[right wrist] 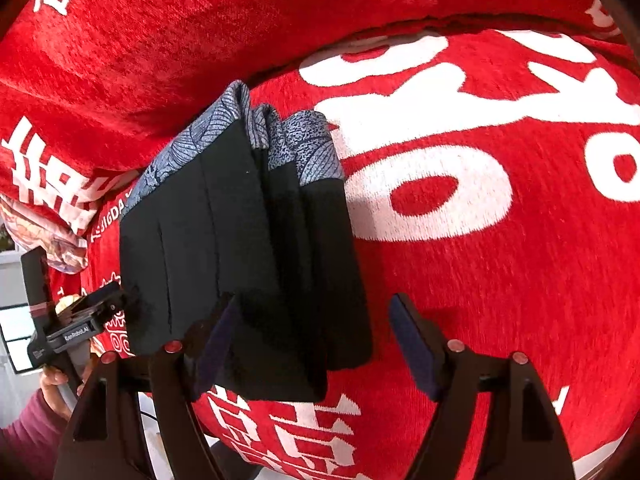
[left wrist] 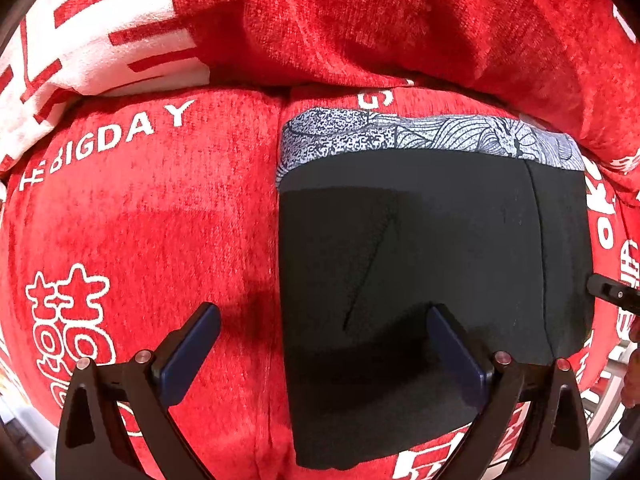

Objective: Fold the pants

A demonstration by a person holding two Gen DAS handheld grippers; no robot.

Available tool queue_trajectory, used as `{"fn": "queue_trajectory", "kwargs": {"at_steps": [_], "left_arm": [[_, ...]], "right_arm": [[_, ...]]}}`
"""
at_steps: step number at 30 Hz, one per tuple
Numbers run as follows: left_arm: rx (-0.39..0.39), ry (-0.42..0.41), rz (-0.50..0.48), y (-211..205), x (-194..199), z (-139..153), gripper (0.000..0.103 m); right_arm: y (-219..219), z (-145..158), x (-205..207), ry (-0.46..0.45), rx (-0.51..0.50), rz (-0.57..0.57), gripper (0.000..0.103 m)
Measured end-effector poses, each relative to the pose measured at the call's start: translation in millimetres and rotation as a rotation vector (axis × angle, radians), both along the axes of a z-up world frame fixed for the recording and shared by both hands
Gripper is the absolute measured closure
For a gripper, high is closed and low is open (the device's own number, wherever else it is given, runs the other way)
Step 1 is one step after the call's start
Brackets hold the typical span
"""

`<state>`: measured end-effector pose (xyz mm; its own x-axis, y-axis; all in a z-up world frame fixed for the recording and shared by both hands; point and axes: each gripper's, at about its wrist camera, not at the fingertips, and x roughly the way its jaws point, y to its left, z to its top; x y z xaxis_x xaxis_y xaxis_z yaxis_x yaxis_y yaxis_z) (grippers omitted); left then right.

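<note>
The black pants [left wrist: 420,264] lie folded into a compact rectangle on the red sofa seat, with a grey patterned waistband [left wrist: 400,132] at the far edge. My left gripper [left wrist: 320,344] is open and empty, hovering over the pants' left edge. In the right wrist view the folded pants [right wrist: 240,248] show several stacked layers. My right gripper [right wrist: 316,340] is open and empty over their right edge. The left gripper also shows in the right wrist view [right wrist: 86,316], at the pants' far side. The right gripper's tip shows in the left wrist view [left wrist: 612,292].
The red sofa cover [left wrist: 140,220] with white lettering spans the seat, and the backrest cushions [left wrist: 360,20] rise behind. A patterned cloth [right wrist: 44,232] lies at the left. The seat's front edge and a pale floor [right wrist: 16,320] are near my hands.
</note>
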<state>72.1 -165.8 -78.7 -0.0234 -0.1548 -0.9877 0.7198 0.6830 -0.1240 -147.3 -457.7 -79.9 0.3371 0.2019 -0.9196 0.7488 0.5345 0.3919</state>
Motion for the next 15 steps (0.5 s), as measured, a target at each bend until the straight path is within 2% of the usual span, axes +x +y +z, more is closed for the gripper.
{"fn": "queue_trajectory", "kwargs": {"at_steps": [9,15], "left_arm": [[-0.014,0.029,-0.004,-9,6,-11,0.0],[-0.048,0.105,0.006,-15,13,-22,0.0]], "right_arm": [[-7,-10,8,-0.017,0.038,0.029,0.023],[-12,-17,8,-0.062,0.087,0.043,0.023]]}}
